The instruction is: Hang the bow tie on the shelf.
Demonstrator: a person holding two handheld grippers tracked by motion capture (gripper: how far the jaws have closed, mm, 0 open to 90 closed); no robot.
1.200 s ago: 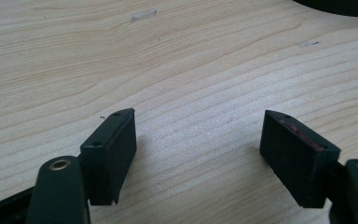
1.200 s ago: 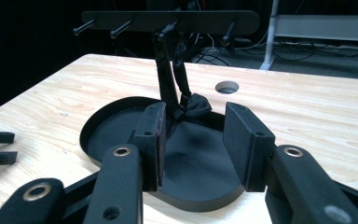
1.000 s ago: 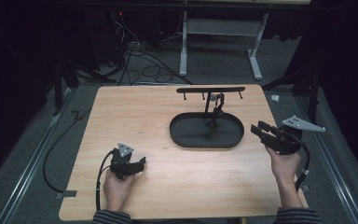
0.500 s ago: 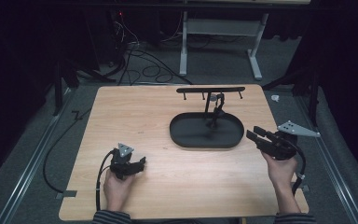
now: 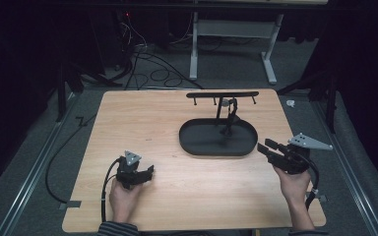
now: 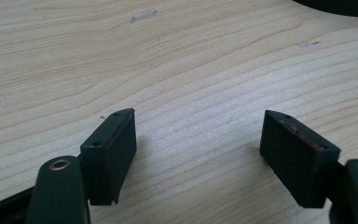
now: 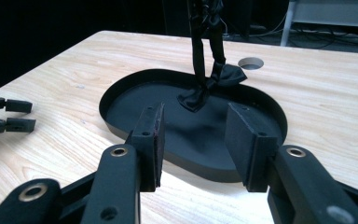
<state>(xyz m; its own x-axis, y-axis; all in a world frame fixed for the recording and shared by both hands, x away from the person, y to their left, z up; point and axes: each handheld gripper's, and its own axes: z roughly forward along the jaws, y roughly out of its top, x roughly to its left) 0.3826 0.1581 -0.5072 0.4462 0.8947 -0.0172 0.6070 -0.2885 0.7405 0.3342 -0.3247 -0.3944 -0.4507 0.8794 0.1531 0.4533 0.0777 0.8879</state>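
Black ribbon point(image 7: 204, 70) hangs from the T-shaped stand point(image 5: 221, 94) at the far-middle of the table point(image 5: 142, 128), its bowed lower end trailing down into the oval black tray point(image 5: 197, 145) that forms the stand's base.

Biggest risk, imo: whole stand tips or slides if the ribbon gets tugged sideways, since it looks light and nothing pins the tray.

Next: right gripper point(image 7: 193, 126), jaws spread w/ nothing between them, sits just short of the tray's near rim, aimed at the ribbon; coming in low could knock the rim and shove the tray.

Then: ribbon is thin, floppy, black on black, so pads may close on air or catch just one strand & slip.

Smallest: left gripper point(image 6: 198, 140), also spread & empty, rests low over bare wood well apart from the tray, too far to steady anything quickly.
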